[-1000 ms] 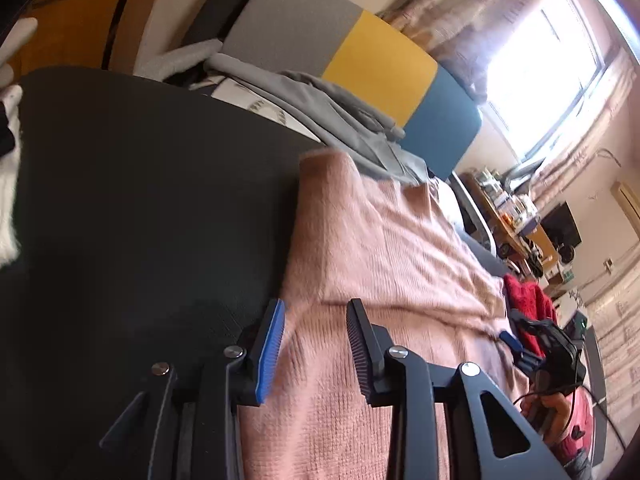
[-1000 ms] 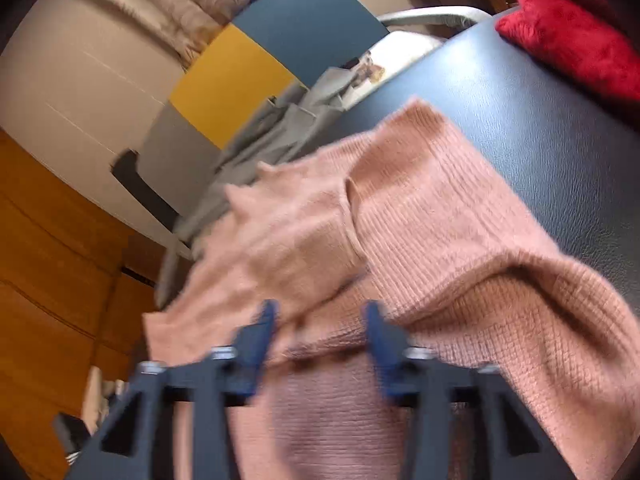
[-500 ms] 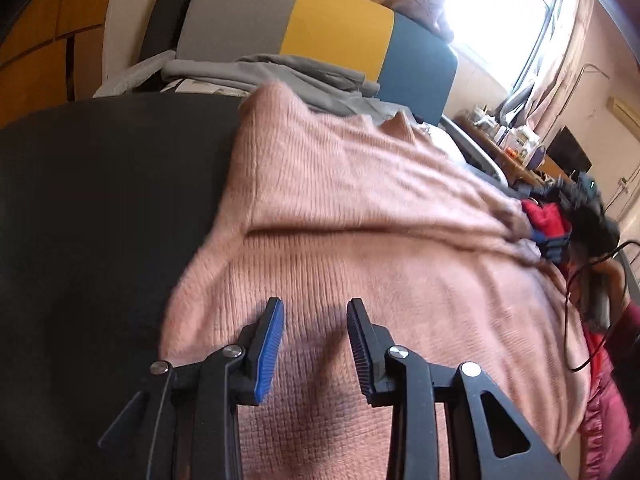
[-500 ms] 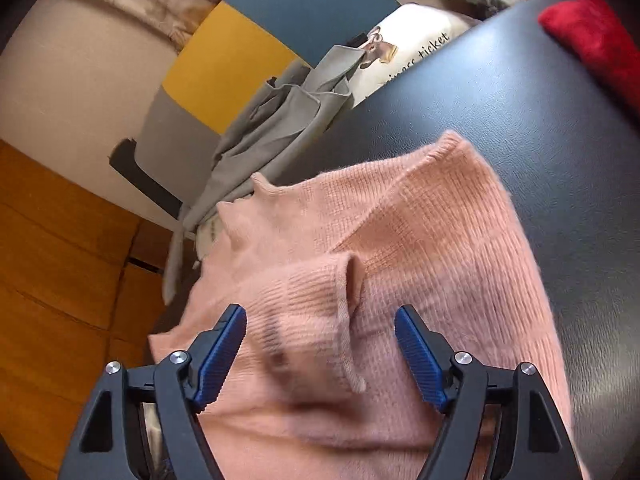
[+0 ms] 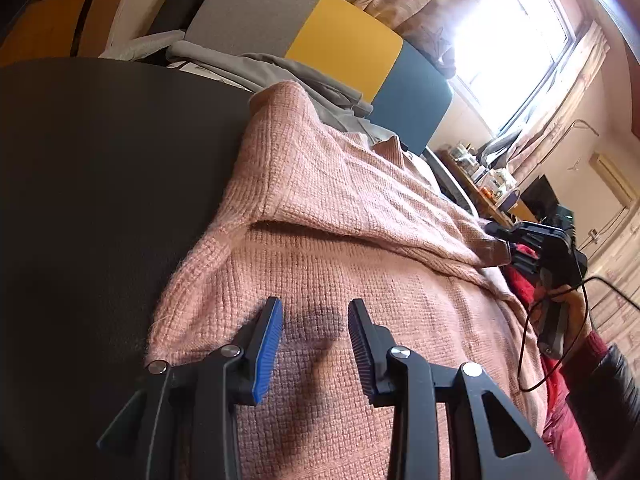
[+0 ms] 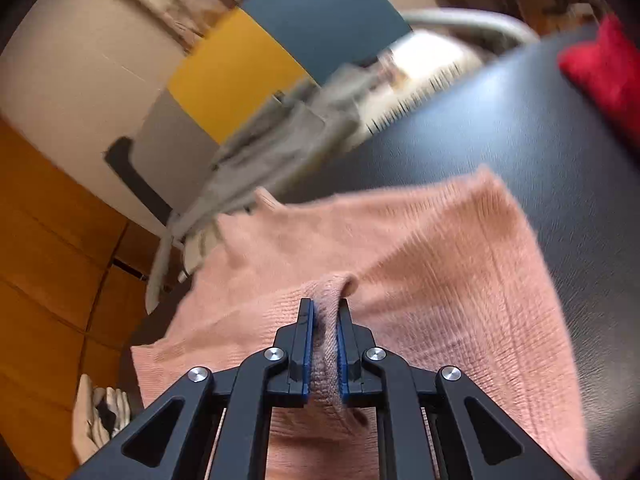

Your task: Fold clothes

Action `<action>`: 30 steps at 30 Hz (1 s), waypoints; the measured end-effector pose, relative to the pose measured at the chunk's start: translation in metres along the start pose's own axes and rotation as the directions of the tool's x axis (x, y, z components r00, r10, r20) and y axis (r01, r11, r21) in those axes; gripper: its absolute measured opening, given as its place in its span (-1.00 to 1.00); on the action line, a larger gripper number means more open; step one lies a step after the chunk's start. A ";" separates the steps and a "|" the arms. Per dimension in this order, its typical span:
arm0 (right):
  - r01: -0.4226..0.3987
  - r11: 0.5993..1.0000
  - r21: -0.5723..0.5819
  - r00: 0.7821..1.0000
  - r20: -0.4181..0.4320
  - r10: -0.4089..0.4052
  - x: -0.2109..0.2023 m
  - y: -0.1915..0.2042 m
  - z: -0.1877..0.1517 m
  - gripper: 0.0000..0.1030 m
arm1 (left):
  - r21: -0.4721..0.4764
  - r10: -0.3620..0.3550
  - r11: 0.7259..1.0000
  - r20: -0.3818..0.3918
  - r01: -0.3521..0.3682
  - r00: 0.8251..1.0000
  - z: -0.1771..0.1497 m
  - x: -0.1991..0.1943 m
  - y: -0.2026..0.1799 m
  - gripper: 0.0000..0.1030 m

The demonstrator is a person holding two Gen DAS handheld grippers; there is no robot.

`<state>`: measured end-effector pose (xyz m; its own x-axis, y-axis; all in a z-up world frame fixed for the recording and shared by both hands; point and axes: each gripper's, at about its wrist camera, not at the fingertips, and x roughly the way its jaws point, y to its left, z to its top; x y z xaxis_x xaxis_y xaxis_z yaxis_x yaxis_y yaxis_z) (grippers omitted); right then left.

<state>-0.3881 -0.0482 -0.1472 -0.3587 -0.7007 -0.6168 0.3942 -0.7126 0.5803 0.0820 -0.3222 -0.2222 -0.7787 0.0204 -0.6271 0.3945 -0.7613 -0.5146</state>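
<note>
Dark tabletop (image 5: pixel 100 200) fills the largest share of both views, a smooth black surface running out to a curved far edge. Behind it stands a chair back (image 5: pixel 320 36) in three panels of grey, yellow and blue, with a grey garment (image 5: pixel 280 72) heaped at its foot, and beyond that a bright window (image 5: pixel 516 40) flanked by pale curtains. Spread over the table lies the pink knitted sweater (image 5: pixel 340 248), the piece being folded: one part is already laid over the body, forming a long crease that runs across the left wrist view toward the right gripper. A red garment (image 6: pixel 600 68) sits near the table's far corner, well apart from the sweater in the right wrist view (the picture there is smeared by motion, so finer detail is lost). The left gripper (image 5: pixel 314 320) hovers over the sweater near its lower edge, its blue-padded fingers (image 5: pixel 268 344) partly spread with nothing between them; whether the tips touch the knit cannot be told. The right gripper (image 6: pixel 325 312) has its jaws closing and nearly together, with a bunched ridge of the pink knit pinched between the pads. In the left wrist view the same gripper (image 5: pixel 500 236) shows at the end of the folded part, borne by a hand (image 5: pixel 568 300).
</note>
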 end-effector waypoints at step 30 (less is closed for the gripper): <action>0.229 0.858 -0.460 0.973 0.102 -0.205 -0.007 0.102 -0.056 1.00 | 0.038 0.090 0.995 0.021 -0.091 0.996 0.024 -0.008 -0.018 0.27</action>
<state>-0.2986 -0.1141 -0.1139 -0.5163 -0.5394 -0.6652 0.6451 -0.7558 0.1123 0.0699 -0.3240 -0.1941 -0.7500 -0.0621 -0.6585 0.4451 -0.7838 -0.4330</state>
